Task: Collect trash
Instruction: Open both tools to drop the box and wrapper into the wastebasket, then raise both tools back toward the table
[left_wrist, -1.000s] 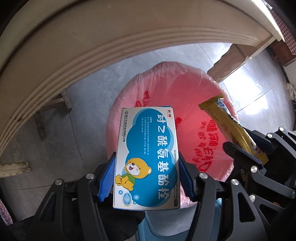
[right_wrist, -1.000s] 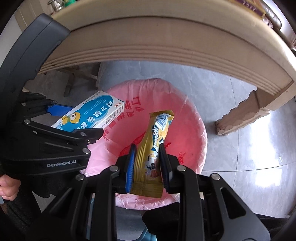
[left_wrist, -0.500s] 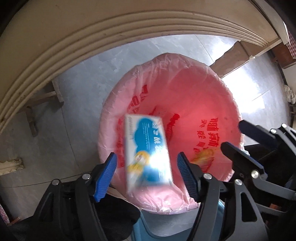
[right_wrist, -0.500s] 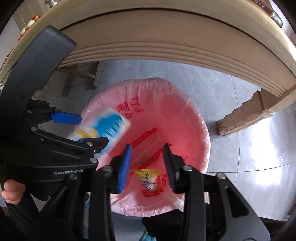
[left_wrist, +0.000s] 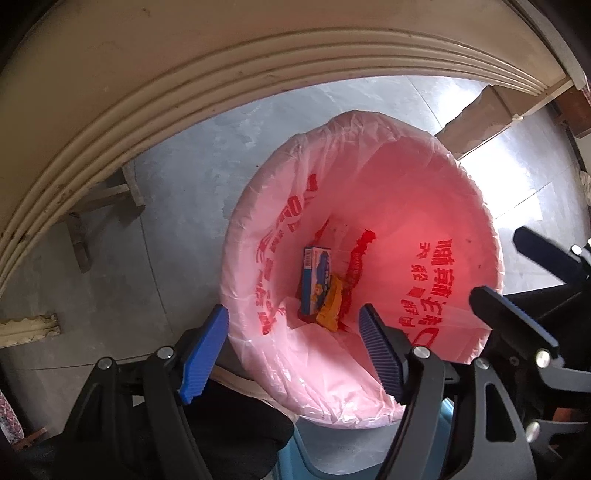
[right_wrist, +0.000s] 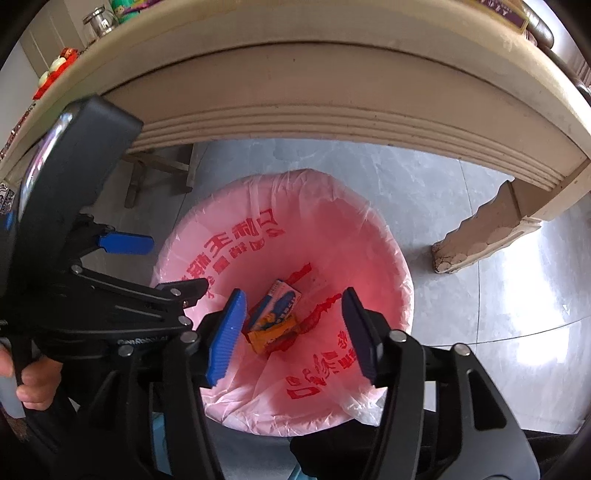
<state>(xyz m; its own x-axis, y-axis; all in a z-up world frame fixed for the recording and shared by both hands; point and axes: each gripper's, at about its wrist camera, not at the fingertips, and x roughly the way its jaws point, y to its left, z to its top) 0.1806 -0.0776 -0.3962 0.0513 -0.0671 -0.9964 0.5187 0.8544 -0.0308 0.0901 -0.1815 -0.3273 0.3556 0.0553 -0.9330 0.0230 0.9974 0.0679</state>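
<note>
A bin lined with a pink bag (left_wrist: 424, 192) (right_wrist: 369, 229) stands on the floor below both grippers. At its bottom lie the blue medicine box (left_wrist: 314, 278) (right_wrist: 282, 301) and the yellow snack wrapper (left_wrist: 330, 302) (right_wrist: 271, 334), side by side. My left gripper (left_wrist: 293, 338) hangs over the near rim, its jaws opening with nothing between them. My right gripper (right_wrist: 291, 328) also hovers above the bin, its jaws opening and empty. In the right wrist view the left gripper (right_wrist: 122, 258) shows at the left, held by a hand (right_wrist: 33, 384).
A cream table edge (left_wrist: 184, 74) (right_wrist: 332, 92) arches over the bin. One carved table leg (right_wrist: 491, 229) stands on the grey tiled floor (right_wrist: 498, 332) to the right, and a wooden stool frame (left_wrist: 99, 206) at the left. Jars and small items (right_wrist: 96, 18) sit on the tabletop.
Both grippers let go: the blue box and the yellow wrapper dropped from the jaws and now lie at the bottom of the pink bag. Both pairs of jaws have widened.
</note>
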